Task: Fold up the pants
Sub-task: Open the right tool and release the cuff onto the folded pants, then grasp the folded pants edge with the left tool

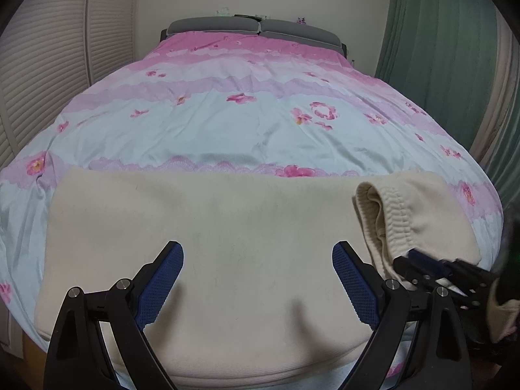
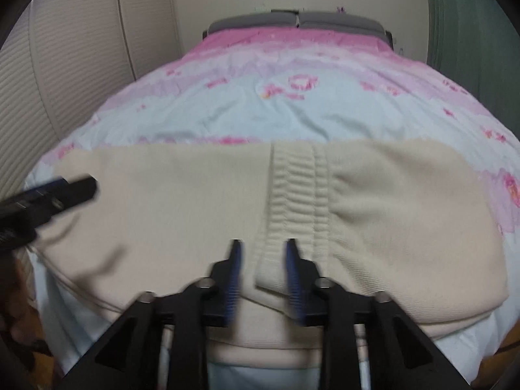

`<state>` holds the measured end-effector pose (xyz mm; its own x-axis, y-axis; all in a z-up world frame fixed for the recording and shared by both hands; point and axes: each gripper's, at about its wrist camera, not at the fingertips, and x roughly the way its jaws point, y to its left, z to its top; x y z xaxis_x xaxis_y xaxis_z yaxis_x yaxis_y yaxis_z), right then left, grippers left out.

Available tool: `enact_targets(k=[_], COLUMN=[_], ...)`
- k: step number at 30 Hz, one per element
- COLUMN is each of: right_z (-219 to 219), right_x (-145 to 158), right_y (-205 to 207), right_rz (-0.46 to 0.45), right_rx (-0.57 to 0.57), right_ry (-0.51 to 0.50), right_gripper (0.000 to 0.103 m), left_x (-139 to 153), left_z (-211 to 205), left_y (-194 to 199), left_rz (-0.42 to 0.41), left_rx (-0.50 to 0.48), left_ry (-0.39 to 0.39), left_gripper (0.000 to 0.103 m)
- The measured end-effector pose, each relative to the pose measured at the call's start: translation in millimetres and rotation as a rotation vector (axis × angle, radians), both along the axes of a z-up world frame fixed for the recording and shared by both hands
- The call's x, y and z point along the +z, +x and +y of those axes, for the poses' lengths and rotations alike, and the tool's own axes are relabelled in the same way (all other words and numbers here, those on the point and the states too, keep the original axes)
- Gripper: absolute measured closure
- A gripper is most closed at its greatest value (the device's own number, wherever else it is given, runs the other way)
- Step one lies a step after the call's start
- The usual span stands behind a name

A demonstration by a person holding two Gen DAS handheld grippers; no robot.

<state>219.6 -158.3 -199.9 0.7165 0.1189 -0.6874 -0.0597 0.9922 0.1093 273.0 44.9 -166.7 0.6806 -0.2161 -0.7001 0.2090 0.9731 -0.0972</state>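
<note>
Cream pants (image 1: 211, 234) lie flat across the near end of the bed, legs to the left, ribbed elastic waistband (image 1: 390, 208) to the right. My left gripper (image 1: 256, 279) is wide open just above the pants' middle, holding nothing. My right gripper (image 2: 263, 269) has its jaws partly open on either side of the waistband's near edge (image 2: 292, 195), with fabric between them and gaps at both pads. It shows in the left wrist view (image 1: 432, 269) at the pants' right end. The left gripper shows in the right wrist view (image 2: 52, 195) over the leg end.
A pink and pale-blue floral duvet (image 1: 260, 110) covers the bed under the pants. A grey headboard (image 1: 256, 27) stands at the far end. Slatted cream doors (image 1: 48, 65) are on the left and a green curtain (image 1: 442, 39) on the right.
</note>
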Motion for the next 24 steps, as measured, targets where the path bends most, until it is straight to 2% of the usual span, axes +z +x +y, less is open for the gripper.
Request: enact_targets(k=[3, 7, 13, 17, 21, 24], right_z=[18, 53, 105, 125, 141, 152], right_x=[23, 46, 63, 69, 77, 83], right_y=[-10, -16, -2, 20, 50, 68], right_rz=[-0.066, -0.118, -0.108, -0.097, -0.070, -0.051], right_rx=[0.047, 0.163, 0.362, 0.419, 0.485, 0.516], right_ry=[-0.027, -0.047, 0.032, 0.055, 0.086, 0.093], right_gripper=[0.053, 0.041, 0.041, 0.041, 0.041, 0.041], left_x=[6, 15, 11, -1, -16, -24], left_z=[12, 47, 109, 142, 174, 185], left_y=[-3, -14, -39, -51, -57, -58], left_rz=[-0.004, -0.011, 0.043, 0.106, 0.188, 0.207], left_rx=[0.023, 0.101, 0.263, 0.389, 0.494, 0.530], left_ry=[-0.006, -0.018, -0.047, -0.110, -0.211, -0.220], left_gripper=[0.009, 0.009, 0.009, 0.009, 0.009, 0.009])
